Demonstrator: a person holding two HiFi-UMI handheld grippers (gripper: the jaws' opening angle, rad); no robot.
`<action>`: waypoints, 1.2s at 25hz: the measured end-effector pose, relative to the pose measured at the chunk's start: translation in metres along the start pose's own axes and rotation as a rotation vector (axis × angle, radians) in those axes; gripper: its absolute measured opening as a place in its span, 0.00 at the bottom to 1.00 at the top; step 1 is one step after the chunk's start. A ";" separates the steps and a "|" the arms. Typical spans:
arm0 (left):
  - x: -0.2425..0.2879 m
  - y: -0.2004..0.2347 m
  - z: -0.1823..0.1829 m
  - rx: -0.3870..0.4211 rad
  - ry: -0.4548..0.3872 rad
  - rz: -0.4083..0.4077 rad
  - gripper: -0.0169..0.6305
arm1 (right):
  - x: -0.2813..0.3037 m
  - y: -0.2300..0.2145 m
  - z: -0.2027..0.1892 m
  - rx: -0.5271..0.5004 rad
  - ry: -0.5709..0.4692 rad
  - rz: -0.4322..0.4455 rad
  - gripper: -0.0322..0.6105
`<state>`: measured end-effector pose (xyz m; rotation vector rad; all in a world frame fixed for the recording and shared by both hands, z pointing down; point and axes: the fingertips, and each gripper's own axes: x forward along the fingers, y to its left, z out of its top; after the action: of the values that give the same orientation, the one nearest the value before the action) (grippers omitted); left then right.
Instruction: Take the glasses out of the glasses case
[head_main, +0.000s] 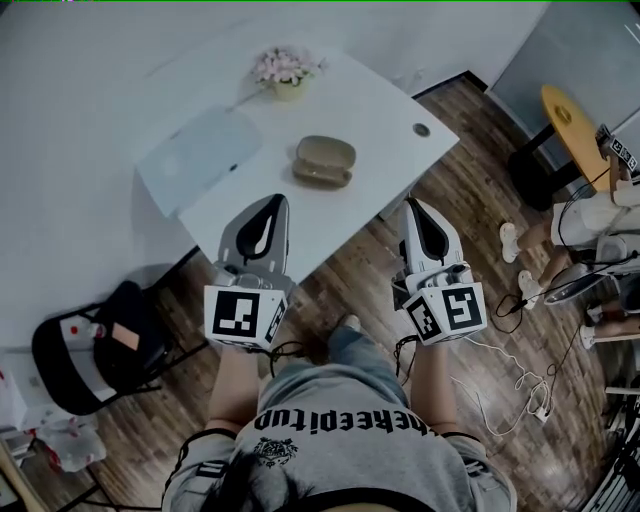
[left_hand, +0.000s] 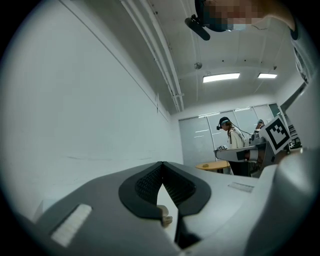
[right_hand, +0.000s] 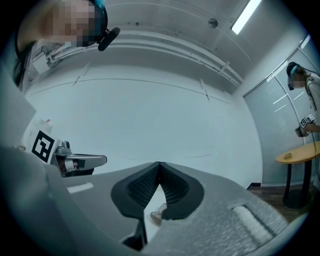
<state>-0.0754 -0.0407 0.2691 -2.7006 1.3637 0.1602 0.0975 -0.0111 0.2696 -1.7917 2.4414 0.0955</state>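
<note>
Task not yet begun: the glasses case lies apparently closed on the counter, with the left tool and right tool held short of it, jaws together and empty.

Dim, even light from ceiling strip lamps; both gripper views bulge fisheye-round with dark corners.

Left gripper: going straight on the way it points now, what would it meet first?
Probably the white wall. The left gripper, tongs shut, aims above the table, and the glasses case sits below that line. Depth is unclear.
</note>
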 end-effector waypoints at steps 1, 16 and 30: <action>0.004 0.000 -0.001 -0.001 -0.002 0.007 0.06 | 0.003 -0.004 0.001 -0.001 -0.001 0.007 0.05; 0.078 -0.023 -0.001 0.015 -0.009 0.119 0.06 | 0.046 -0.084 0.002 0.022 -0.010 0.122 0.05; 0.103 -0.041 -0.007 0.055 0.015 0.169 0.06 | 0.061 -0.110 -0.012 0.071 -0.006 0.210 0.05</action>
<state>0.0190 -0.0993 0.2631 -2.5460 1.5759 0.1149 0.1841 -0.1033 0.2757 -1.5006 2.5866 0.0318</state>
